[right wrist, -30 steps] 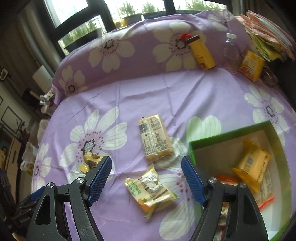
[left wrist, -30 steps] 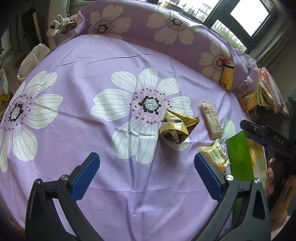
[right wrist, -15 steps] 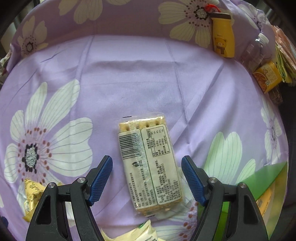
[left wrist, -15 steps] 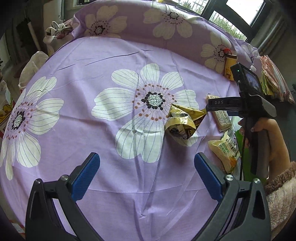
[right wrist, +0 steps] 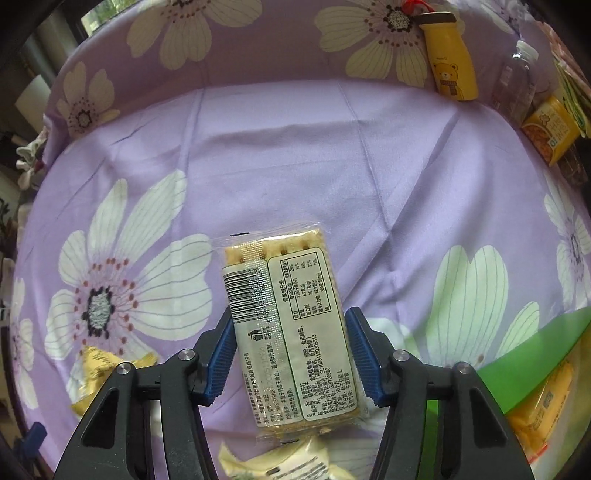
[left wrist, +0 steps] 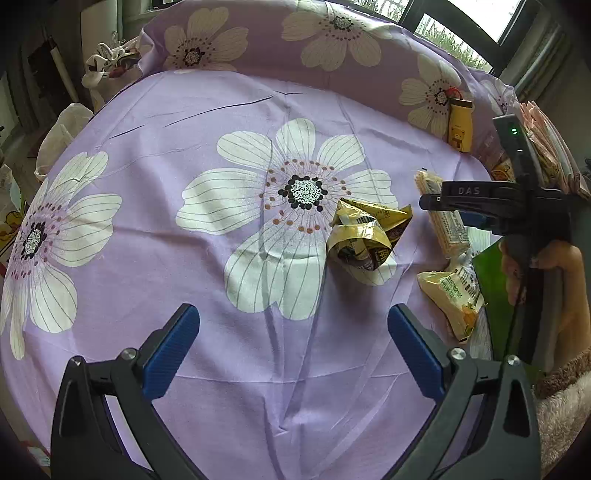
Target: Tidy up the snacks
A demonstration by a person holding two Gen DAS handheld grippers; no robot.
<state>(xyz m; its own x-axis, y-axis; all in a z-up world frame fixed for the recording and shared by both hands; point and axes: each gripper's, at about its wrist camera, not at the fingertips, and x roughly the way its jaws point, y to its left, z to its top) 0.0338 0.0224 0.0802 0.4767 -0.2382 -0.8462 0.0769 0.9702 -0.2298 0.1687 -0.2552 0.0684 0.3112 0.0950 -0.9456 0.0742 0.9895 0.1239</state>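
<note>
The cracker packet (right wrist: 288, 328) lay label-up on the purple flowered sheet (right wrist: 332, 155), between the blue pads (right wrist: 221, 354) of the right gripper (right wrist: 290, 354), whose jaws were closing on its long sides; the pads looked to be at the wrapper's edges, though a firm pinch could not be confirmed. In the left wrist view the same packet (left wrist: 447, 225) sat just beyond the crumpled gold wrapper (left wrist: 365, 236), with the right gripper (left wrist: 480, 201) over it, held by a hand (left wrist: 565, 280) in a fuzzy sleeve.

The left gripper (left wrist: 291, 347) hovered over bare sheet with its jaws wide apart and nothing between them.

Judged from how things lay, the sorting was partly done: the green box (right wrist: 546, 339) at the right edge already held at least one orange-yellow packet (right wrist: 543, 402). Left outside it were the cracker packet, a pale yellow snack bag (left wrist: 450, 295) just beside the box, the gold wrapper, and another yellow packet (right wrist: 96, 373) near the right gripper's left finger. Whether the things along the back belonged to the task was unclear: a yellow bear bottle (right wrist: 448, 70), a clear bottle (right wrist: 515, 88) and an orange carton (right wrist: 550, 129) stood against the raised fold of the sheet.

The sheet was soft and creased, laid over a wide surface and turned up at the far side. Behind it were dark-framed windows (left wrist: 461, 29) with greenery outside, and stacked packets (left wrist: 546, 147) at the right
</note>
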